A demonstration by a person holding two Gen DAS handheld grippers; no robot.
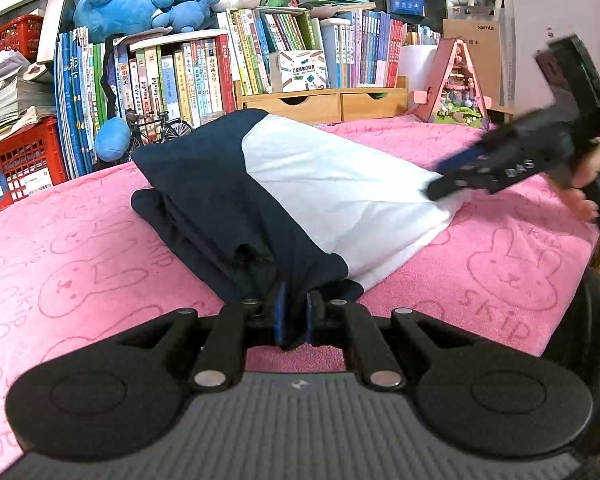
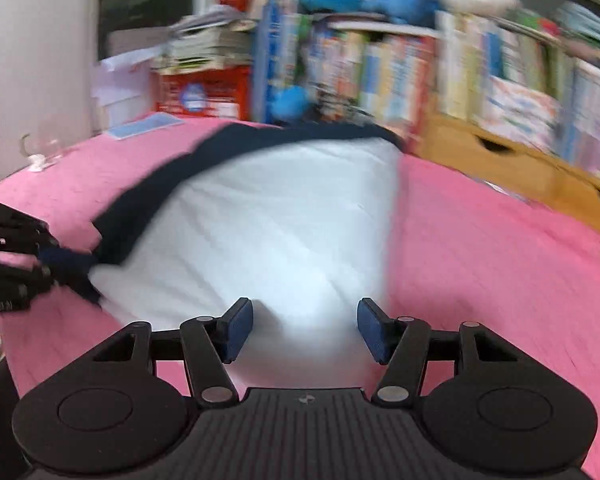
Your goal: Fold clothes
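A folded navy and white garment (image 1: 332,184) lies on the pink rabbit-print towel (image 1: 512,264). My left gripper (image 1: 296,300) is shut on the garment's near navy edge, with dark cloth bunched between its blue pads. My right gripper (image 1: 448,188) comes in from the right, its tips over the white panel's far corner. In the right wrist view, which is blurred, the right gripper (image 2: 306,324) stands open over the white cloth (image 2: 268,220), and its pads do not press on it. The left gripper (image 2: 48,264) shows at the left edge, holding navy fabric.
Behind the towel runs a row of books (image 1: 204,76) with blue plush toys (image 1: 140,0) on top. Wooden drawers (image 1: 324,104) and a pink model house (image 1: 460,88) stand at the back right, red crates (image 1: 20,160) at the left. A small model bicycle (image 1: 156,128) is near the garment's far end.
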